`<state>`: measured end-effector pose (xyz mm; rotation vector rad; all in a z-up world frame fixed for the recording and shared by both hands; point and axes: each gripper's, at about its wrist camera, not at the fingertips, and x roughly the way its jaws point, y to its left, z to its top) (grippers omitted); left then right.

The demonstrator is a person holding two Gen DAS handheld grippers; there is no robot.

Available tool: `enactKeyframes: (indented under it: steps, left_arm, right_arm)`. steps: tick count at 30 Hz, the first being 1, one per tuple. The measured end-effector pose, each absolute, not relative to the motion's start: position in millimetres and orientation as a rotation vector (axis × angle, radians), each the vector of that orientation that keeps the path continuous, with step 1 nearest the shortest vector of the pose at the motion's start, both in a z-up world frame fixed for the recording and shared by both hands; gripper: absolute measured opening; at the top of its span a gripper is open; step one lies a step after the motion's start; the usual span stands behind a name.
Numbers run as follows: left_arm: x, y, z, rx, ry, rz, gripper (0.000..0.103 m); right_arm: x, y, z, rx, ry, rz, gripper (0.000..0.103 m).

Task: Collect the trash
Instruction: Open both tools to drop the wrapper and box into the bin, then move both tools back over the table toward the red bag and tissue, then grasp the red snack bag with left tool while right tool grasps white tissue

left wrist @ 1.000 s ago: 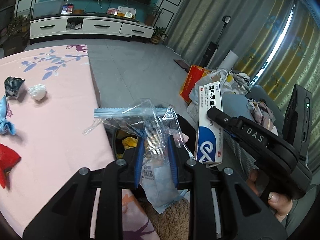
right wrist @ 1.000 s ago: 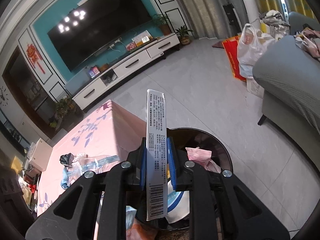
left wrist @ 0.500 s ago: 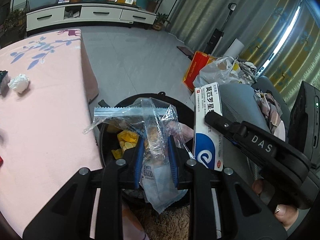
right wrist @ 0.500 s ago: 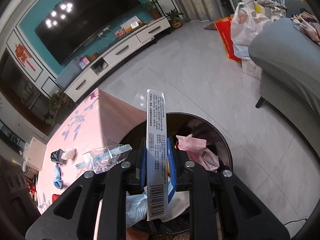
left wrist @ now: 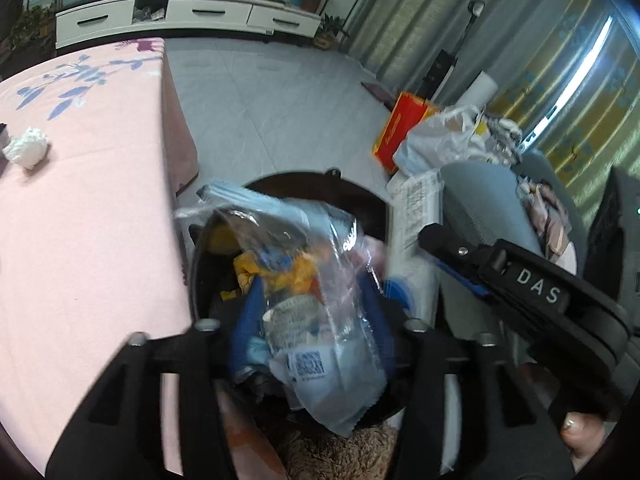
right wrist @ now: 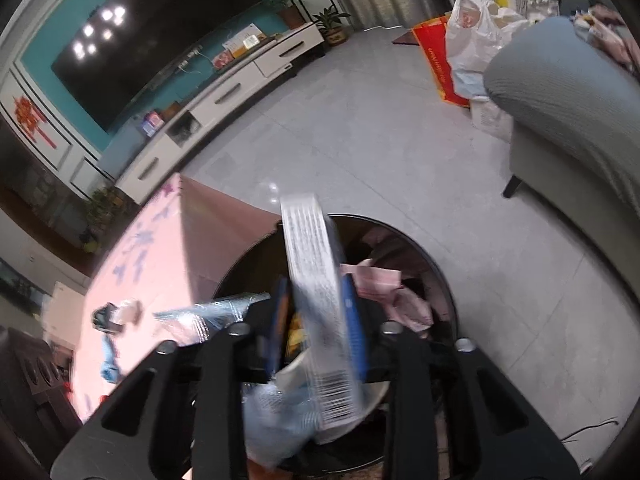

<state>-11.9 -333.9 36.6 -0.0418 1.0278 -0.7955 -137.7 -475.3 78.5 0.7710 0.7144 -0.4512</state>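
Beside the trash bin (left wrist: 360,196), pink tablecloth (left wrist: 88,216) with crumpled tissue (left wrist: 27,153)

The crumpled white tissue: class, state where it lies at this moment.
In the left wrist view the crumpled white tissue lies at the far left, on the pink flowered tablecloth, well apart from the black bin.

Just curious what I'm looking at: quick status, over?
Left gripper and right gripper: jaws just opened. Clear plastic bag and white carton loose between them, above the black bin. Nothing in the way.
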Motion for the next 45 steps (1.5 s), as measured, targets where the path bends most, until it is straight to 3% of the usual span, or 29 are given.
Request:
enactKeyframes:
  steps: [1, 3, 6, 15, 23, 30, 31, 34, 37, 45]
  left_arm:
    - [-12.6, -329.4, 40.2, -0.045, 1.016, -0.789, 0.069]
    - [-14.6, -318.3, 51.2, -0.044, 0.979, -0.769, 0.09]
    - [-18.5, -296.7, 70.3, -0.023, 0.917, -0.729, 0.099]
    - [-4.4, -190.8, 110.9, 0.014, 0.807, -0.51, 0.1]
    - [27.0, -85.6, 75.0, 0.104, 0.852, -0.267, 0.1]
    - [41.7, -66.2, 43.7, -0.017, 0.945, -0.388, 0.1]
    - [42.1, -67.3, 40.8, -0.026, 0.953, -0.402, 0.1]
    - [46.3, -64.6, 30.7, -0.059, 0.955, -0.429, 0.1]
    - [54.8, -63.6, 20.3, -0.109, 0.993, -0.424, 0.093]
    - [61.6, -71.0, 9.0, -0.116, 1.008, -0.466, 0.059]
  right_arm:
    - [-138.1, -474.8, 80.3, 0.77, 0.707, -0.449, 0.053]
    - [-139.9, -471.2, 86.0, 0.75, 0.684, -0.461, 0.065]
    - [-139.8, -466.1, 92.5, 0.724, 0.664, -0.475, 0.073]
    - [-129.9, -447.9, 103.1, 0.675, 0.652, -0.447, 0.079]
    - [-98.2, -407.5, 103.8, 0.571, 0.694, -0.392, 0.079]
    - [-48.6, -350.3, 100.4, 0.454, 0.771, -0.252, 0.079]
    - [-39.3, -342.8, 99.8, 0.443, 0.789, -0.232, 0.078]
    - [7.3, -308.6, 98.8, 0.384, 0.868, -0.135, 0.063]
    - [53.9, -281.3, 96.8, 0.336, 0.932, -0.061, 0.057]
    - [140.8, -240.1, 65.9, 0.237, 1.062, -0.079, 0.053]
